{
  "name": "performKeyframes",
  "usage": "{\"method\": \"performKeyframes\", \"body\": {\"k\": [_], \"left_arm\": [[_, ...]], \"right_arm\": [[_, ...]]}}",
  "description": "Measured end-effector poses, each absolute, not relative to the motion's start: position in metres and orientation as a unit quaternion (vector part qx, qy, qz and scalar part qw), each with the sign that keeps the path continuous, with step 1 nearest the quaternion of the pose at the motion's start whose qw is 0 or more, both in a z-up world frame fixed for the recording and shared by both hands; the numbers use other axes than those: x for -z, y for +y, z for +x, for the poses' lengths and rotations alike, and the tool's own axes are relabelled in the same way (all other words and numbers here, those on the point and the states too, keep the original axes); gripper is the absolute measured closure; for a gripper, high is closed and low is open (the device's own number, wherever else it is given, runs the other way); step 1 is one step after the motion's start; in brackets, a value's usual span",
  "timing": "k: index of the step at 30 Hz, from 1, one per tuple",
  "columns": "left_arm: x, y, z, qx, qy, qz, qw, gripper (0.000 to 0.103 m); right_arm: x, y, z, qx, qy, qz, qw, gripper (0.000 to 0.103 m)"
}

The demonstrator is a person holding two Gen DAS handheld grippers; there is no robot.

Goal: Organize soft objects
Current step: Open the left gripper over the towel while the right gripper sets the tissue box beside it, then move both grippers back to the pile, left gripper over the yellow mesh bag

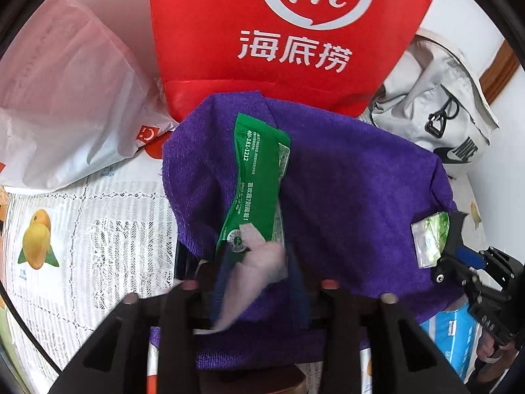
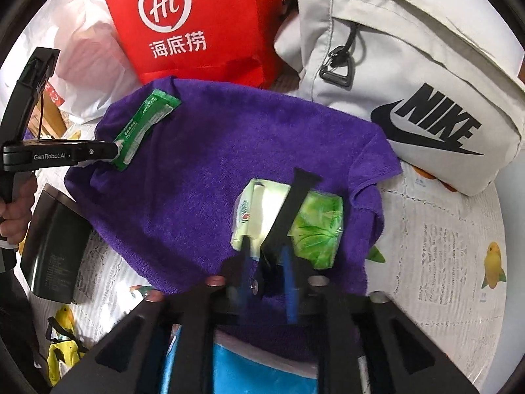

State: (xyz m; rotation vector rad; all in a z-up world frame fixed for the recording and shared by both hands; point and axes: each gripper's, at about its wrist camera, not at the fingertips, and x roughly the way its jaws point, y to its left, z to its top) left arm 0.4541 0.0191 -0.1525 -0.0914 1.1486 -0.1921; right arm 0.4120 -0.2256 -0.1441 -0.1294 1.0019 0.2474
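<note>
A purple towel lies spread on the bench; the left gripper, jaws part-open, straddles the near end of a green sachet at the towel's far left; the right gripper, jaws likewise slack, sits over a green tissue pack near right, probably both just set down for bundling.

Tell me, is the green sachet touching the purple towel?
Touching. The right wrist view shows the green sachet lying flat on the purple towel with no gap; the left wrist view agrees.
</note>
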Motion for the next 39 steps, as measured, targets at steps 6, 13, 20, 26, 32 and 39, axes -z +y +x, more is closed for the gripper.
{"method": "performKeyframes", "body": {"k": [6,13,20,26,32,39], "left_arm": [[0.136,0.023,0.449,0.082,0.524,-0.050,0.846,0.045],[0.104,0.030,0.422,0.073,0.500,-0.041,0.862,0.045],[0.066,0.030,0.362,0.098,0.460,-0.034,0.882,0.045],[0.052,0.029,0.295,0.099,0.445,-0.016,0.890,0.045],[0.069,0.029,0.241,0.103,0.474,-0.031,0.874,0.045],[0.106,0.023,0.194,0.122,0.508,-0.040,0.852,0.044]], "right_arm": [[0.133,-0.231,0.406,-0.103,0.465,-0.075,0.876,0.059],[0.109,-0.237,0.381,-0.090,0.443,-0.067,0.890,0.059],[0.077,-0.235,0.322,-0.090,0.410,-0.051,0.906,0.058],[0.071,-0.232,0.271,-0.107,0.414,-0.032,0.903,0.057],[0.078,-0.228,0.218,-0.116,0.419,-0.018,0.900,0.050],[0.093,-0.217,0.167,-0.130,0.418,-0.027,0.899,0.045]]}}
